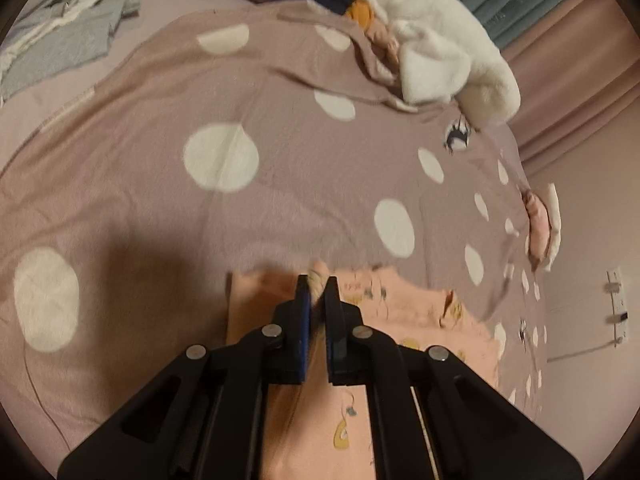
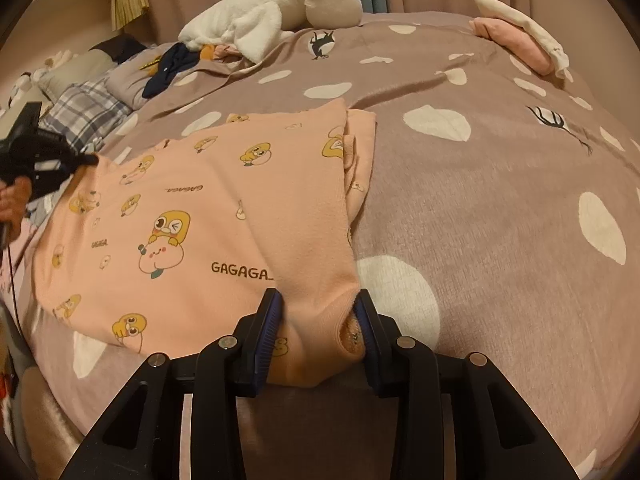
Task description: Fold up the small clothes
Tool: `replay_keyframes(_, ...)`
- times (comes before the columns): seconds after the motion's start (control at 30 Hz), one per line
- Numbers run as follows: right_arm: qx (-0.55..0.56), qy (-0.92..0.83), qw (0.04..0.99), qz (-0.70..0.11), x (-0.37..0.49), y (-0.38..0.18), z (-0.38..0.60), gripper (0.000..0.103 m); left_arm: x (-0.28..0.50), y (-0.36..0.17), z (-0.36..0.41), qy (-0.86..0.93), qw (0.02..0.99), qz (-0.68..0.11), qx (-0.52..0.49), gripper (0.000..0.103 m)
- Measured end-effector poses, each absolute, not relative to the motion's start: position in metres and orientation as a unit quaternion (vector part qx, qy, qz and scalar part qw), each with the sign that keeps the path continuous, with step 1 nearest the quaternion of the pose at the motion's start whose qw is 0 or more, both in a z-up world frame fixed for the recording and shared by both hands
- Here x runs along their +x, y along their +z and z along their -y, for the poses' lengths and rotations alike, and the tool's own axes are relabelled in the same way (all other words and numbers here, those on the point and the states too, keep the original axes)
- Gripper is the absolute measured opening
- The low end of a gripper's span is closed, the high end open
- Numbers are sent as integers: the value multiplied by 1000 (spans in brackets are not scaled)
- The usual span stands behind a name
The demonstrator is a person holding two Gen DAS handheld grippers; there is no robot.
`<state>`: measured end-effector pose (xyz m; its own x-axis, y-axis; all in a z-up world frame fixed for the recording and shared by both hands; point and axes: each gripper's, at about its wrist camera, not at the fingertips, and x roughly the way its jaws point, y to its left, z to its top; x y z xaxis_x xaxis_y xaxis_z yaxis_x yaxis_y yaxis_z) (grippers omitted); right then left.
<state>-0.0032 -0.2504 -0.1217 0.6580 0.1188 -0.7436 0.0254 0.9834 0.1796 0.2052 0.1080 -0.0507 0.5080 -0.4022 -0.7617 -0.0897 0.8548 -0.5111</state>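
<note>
The right gripper (image 2: pixel 318 320) sits nearest the lens, its blue-padded jaws pinching a bunched fold of the peach garment (image 2: pixel 192 216), a sleeve or cuff with the opening showing by the right pad. The garment lies spread on the dotted blanket (image 2: pixel 500 208), left of the gripper. Its print shows yellow cartoon birds, a peach-shaped character and the word "GAGAGA..." in brown; smaller copies read "GAGAGA" at odd angles. At the garment's far left edge the left gripper (image 1: pixel 317 292) has its jaws nearly closed on a thin fold of the peach cloth. Beyond the garment, on the blanket's far side, lie a white plush toy (image 2: pixel 280 12), dark navy clothes (image 2: pixel 172 66) and a folded pink-and-white pile (image 2: pixel 520 36).
</note>
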Motion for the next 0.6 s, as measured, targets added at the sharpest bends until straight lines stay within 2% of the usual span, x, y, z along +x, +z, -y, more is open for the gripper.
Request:
replay_keyframes(0.2,86,30,907,-412,-4,-122,251,37,206,-78,-133,-32,823,-504,-260,5)
replay_keyframes(0.4,86,32,908,-409,-3,-122,251,39,188,-91,-147,11,828,-523,-201,2)
replay_keyframes(0.47,86,31,908,-410,-3,-122,251,39,184,-82,-144,19,835,-524,-169,11)
replay_keyframes(0.5,87,30,907,-410,-3,-122,251,40,181,-77,-141,20,838,-524,-151,19)
replay_keyframes(0.53,87,28,907,-410,-2,-122,250,40,177,-72,-138,19,840,-525,-135,32)
replay_keyframes(0.57,87,25,907,-410,-2,-122,249,41,173,-67,-135,15,843,-523,-122,40)
replay_keyframes(0.6,86,22,907,-411,-2,-122,248,41,167,-61,-131,13,847,-520,-110,60)
